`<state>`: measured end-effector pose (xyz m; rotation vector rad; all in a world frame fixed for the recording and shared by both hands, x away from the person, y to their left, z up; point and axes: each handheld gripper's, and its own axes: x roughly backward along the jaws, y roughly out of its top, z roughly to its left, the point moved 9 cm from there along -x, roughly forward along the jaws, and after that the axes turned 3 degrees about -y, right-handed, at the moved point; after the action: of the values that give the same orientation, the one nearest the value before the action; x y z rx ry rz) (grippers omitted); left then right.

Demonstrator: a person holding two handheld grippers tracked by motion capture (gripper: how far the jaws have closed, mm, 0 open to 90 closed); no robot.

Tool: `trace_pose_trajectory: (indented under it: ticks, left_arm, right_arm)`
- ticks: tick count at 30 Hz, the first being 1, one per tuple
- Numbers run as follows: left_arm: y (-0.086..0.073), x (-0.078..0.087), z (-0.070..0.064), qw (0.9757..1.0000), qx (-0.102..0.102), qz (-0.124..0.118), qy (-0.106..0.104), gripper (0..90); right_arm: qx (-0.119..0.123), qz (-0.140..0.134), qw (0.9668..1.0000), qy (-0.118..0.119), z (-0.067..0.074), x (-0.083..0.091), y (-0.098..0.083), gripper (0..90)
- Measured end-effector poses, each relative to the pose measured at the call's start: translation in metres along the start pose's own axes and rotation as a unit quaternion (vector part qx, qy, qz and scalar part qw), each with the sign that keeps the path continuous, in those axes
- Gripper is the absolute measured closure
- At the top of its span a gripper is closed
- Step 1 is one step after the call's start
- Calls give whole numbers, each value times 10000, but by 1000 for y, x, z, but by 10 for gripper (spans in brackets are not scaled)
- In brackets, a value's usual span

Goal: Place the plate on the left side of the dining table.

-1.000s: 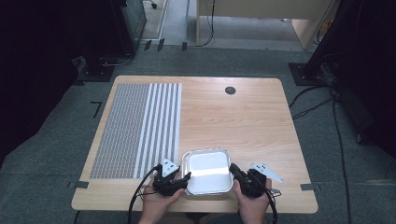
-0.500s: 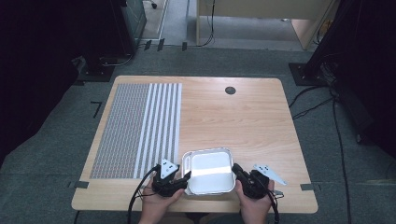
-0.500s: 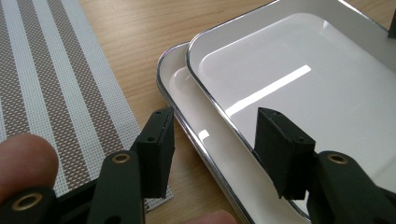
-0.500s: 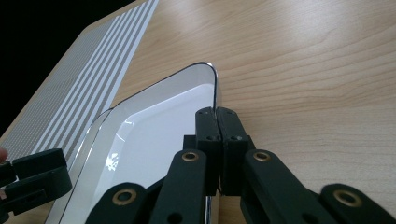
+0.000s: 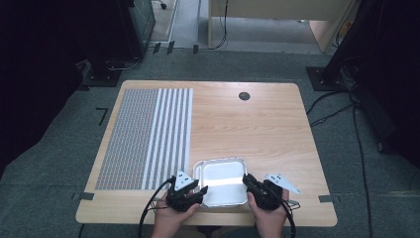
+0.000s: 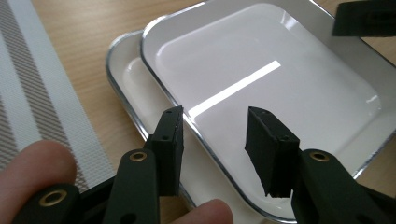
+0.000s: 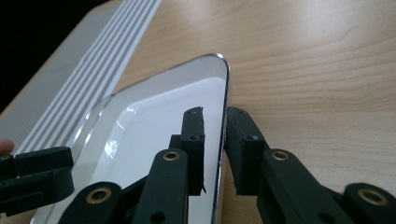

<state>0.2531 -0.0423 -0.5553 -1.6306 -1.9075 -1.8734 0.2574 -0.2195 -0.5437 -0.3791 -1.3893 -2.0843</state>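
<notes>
Two white trays stacked at the counter's near edge

We're pinching the upper tray's (image 7: 154,140) right rim with the right gripper (image 7: 215,135); the left gripper (image 6: 215,140) is sitting open, straddling its left rim.

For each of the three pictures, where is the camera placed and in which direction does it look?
High view: above the person's side, looking forward and down on the wooden table; both hands, left gripper and right gripper at the bottom.
Left gripper view: on the left gripper, looking along open jaws astride the upper tray rim; a fingertip shows.
Right gripper view: on the right gripper, jaws closed on the tray's rim.
Shared: the stacked trays and striped mat.
</notes>
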Motion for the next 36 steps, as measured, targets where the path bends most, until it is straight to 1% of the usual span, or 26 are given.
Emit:
trace_pose_trajectory:
  ticks: [1, 2, 5, 6, 8, 9, 10, 11, 13, 16, 18, 19, 20, 22, 23, 24, 25, 26, 27, 29, 30, 31, 32, 34, 36]
  left_arm:
    - [0, 0, 0, 10000, 0, 0, 0, 570]
    - [0, -1, 1, 10000, 7, -10, 78, 581]
    - [0, -1, 1, 9999, 47, -13, 98, 598]
    - [0, -1, 2, 9999, 53, -31, 161, 610]
    - [0, -2, 1, 9998, 54, -31, 205, 619]
    - [0, -2, 1, 9998, 54, -31, 205, 622]
    - [-2, -3, 0, 9998, 50, 21, 188, 623]
    - [-2, -3, 0, 9998, 50, 21, 188, 624]
    - [-5, -7, -2, 9998, 19, 87, 171, 622]
    - [-5, -7, -3, 9999, 28, 77, 149, 613]
    - [-4, -7, -2, 9999, 100, 62, 69, 606]
    - [-4, -7, -2, 9999, 100, 62, 69, 601]
    - [-4, -7, -2, 9999, 163, 32, 28, 596]
    - [-4, -7, -2, 9999, 167, 21, 42, 592]
    - [-4, -8, -3, 9998, 172, 2, 54, 589]
    - [-4, -8, -3, 9998, 170, -3, 67, 585]
    - [-4, -8, -3, 9998, 170, -3, 67, 585]
    - [-4, -8, -3, 9998, 148, -16, 94, 588]
    - [-4, -8, -3, 9998, 148, -26, 106, 592]
    - [-3, -8, -3, 9998, 165, -54, 119, 600]
    - [-2, -8, -3, 9997, 180, -78, 141, 603]
    - [-2, -8, -3, 9997, 180, -78, 141, 609]
    - [-1, -8, -2, 9995, 173, -135, 241, 620]
    - [0, -9, -4, 9994, 177, -175, 220, 621]
    - [0, -10, -5, 9994, 184, -138, 261, 645]
  right_arm:
    - [0, 0, 10000, 0, 0, 0, 0, 779]
    - [34, 136, 9999, -18, -1, -5, -4, 773]
    - [15, 215, 9998, -46, -1, -7, -6, 783]
    - [-13, 293, 9995, -108, -2, -9, -7, 804]
    - [-128, 287, 9994, -130, -3, -8, -6, 836]
    - [-128, 287, 9994, -130, -3, -8, -6, 836]
    - [-250, 267, 9992, -150, -5, -7, -4, 844]
    - [-321, 245, 9990, -170, -6, -6, -3, 845]
    - [-400, 191, 9988, -201, -8, -4, -1, 848]
    - [-469, 126, 9986, -227, -10, 1, 2, 844]
    - [-461, 95, 9985, -263, -12, 4, 3, 841]
    - [-461, 95, 9985, -263, -12, 4, 3, 841]
    - [-486, 135, 9983, -281, -15, 4, 2, 840]
    - [-496, 166, 9983, -268, -17, 3, 0, 832]
    - [-501, 155, 9983, -242, -17, 3, 0, 808]
    - [-469, 129, 9986, -219, -17, 3, 1, 777]
    - [-469, 129, 9986, -219, -17, 3, 1, 777]
    - [-382, -4, 9990, -210, -16, 4, 4, 727]
    - [-309, -56, 9993, -226, -16, 5, 6, 714]
    - [-140, -114, 9995, -253, -16, 5, 8, 729]
    - [-73, -98, 9996, -234, -16, 5, 9, 747]
    - [-73, -98, 9996, -234, -16, 5, 9, 747]
    - [90, -82, 9996, -244, -15, 4, 11, 773]
    - [220, -10, 9995, -208, -14, 2, 12, 775]
    - [352, -5, 9990, -271, -13, 0, 12, 780]
